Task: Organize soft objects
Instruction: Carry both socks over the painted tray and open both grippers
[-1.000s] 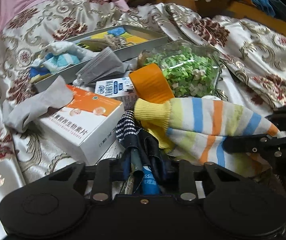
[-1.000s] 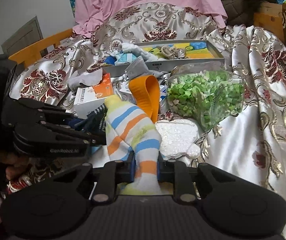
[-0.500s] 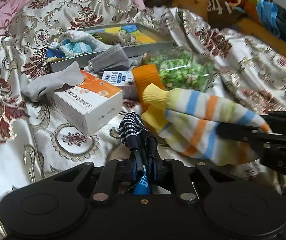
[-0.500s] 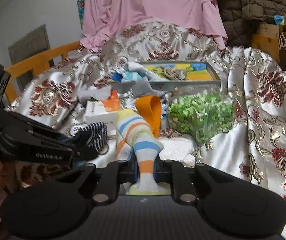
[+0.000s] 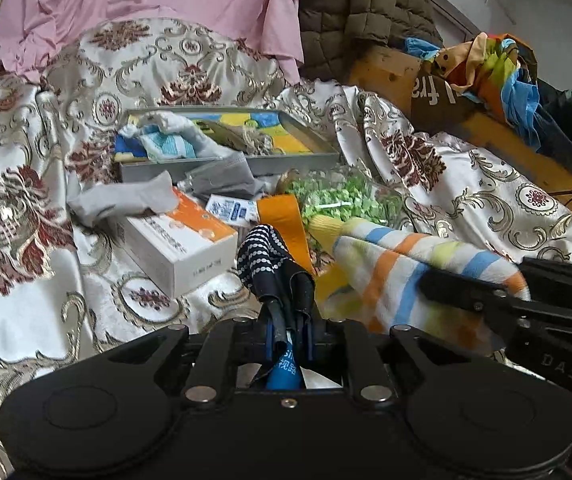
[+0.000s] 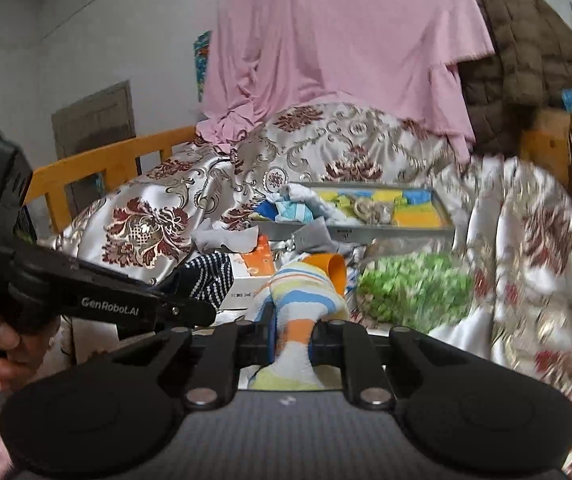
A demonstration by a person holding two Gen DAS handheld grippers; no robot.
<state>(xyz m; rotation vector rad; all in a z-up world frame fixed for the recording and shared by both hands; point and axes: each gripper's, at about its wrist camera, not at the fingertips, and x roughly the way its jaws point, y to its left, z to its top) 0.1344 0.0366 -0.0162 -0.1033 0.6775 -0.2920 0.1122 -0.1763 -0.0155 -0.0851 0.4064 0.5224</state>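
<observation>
Left wrist view: a dark dotted sock (image 5: 270, 264) is pinched in the clenched left claw (image 5: 289, 334), raised above the patterned bedspread (image 5: 46, 272). Beside it, the right claw (image 6: 291, 338) grips a striped sock (image 6: 305, 292). Behind lie a white-orange box (image 5: 182, 236) and grey tray (image 5: 293, 159).
</observation>
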